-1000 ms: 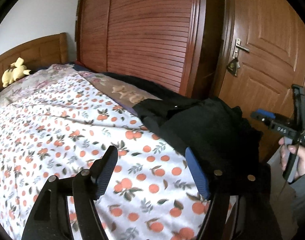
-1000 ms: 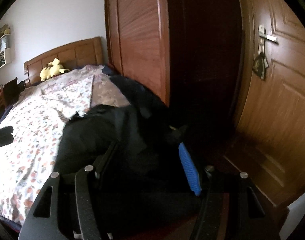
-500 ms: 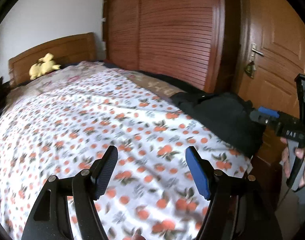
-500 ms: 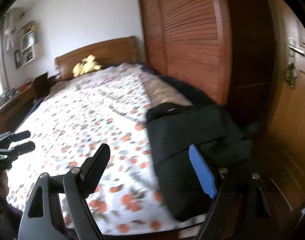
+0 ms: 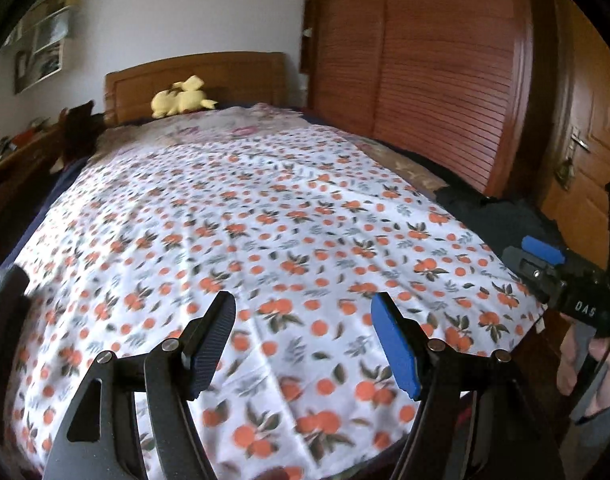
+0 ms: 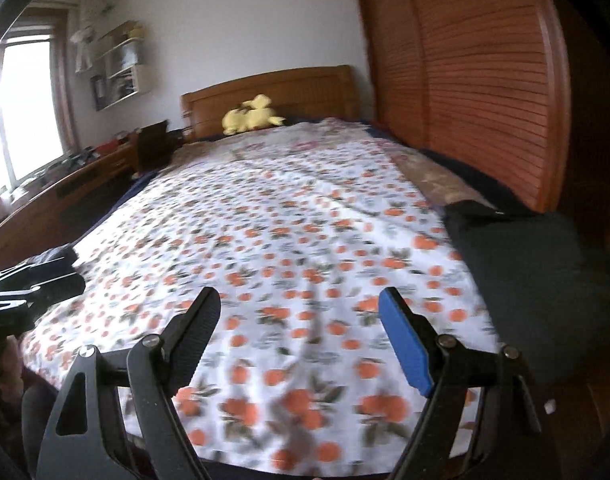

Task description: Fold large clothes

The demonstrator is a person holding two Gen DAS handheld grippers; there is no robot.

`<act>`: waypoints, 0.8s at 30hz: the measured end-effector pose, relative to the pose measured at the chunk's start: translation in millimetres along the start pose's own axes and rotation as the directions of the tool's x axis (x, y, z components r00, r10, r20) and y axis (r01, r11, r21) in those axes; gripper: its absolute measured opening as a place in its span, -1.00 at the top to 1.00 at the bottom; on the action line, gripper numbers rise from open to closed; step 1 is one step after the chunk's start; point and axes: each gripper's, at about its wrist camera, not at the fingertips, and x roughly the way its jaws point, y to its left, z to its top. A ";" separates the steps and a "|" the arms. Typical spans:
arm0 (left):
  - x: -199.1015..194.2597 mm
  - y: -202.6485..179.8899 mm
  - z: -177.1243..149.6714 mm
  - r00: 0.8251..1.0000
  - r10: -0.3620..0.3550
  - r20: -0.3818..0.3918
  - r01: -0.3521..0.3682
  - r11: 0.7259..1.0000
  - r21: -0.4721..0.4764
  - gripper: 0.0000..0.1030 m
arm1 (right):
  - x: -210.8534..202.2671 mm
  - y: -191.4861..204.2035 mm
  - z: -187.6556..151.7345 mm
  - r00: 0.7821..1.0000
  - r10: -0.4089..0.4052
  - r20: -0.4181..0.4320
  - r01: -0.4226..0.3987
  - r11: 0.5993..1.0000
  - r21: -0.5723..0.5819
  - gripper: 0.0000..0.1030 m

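A black garment (image 6: pixel 533 276) lies bunched at the bed's right edge near the foot; it also shows in the left wrist view (image 5: pixel 501 216). The bed is covered by a white sheet with orange fruit print (image 5: pixel 265 220). My left gripper (image 5: pixel 305 340) is open and empty above the foot of the bed. My right gripper (image 6: pixel 305 336) is open and empty, also above the foot, left of the garment. The right gripper also shows at the right edge of the left wrist view (image 5: pixel 561 276). The left gripper shows at the left edge of the right wrist view (image 6: pixel 33 284).
A yellow plush toy (image 5: pixel 181 98) sits by the wooden headboard (image 5: pixel 197 76). A slatted wooden wardrobe (image 5: pixel 437 60) runs along the right of the bed, with a door (image 5: pixel 585 152) beyond. A low desk (image 6: pixel 65 184) and window stand at the left.
Both grippers have swung left, away from the black garment, which was close in front of them and now lies off to the right. Both stay open and empty.
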 end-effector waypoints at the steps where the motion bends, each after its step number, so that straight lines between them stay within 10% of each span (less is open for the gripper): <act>1: -7.3 5.8 -3.0 1.000 0.010 0.001 -0.010 1.000 -0.014 -0.40 | 0.9 6.5 0.0 1.000 0.009 0.001 -0.009 1.000 -0.007 -0.59; 24: -124.9 21.2 -31.0 0.954 0.235 0.188 -0.212 0.968 -0.133 -0.44 | -45.7 134.4 13.3 0.977 0.163 0.135 -0.143 0.979 -0.143 -0.59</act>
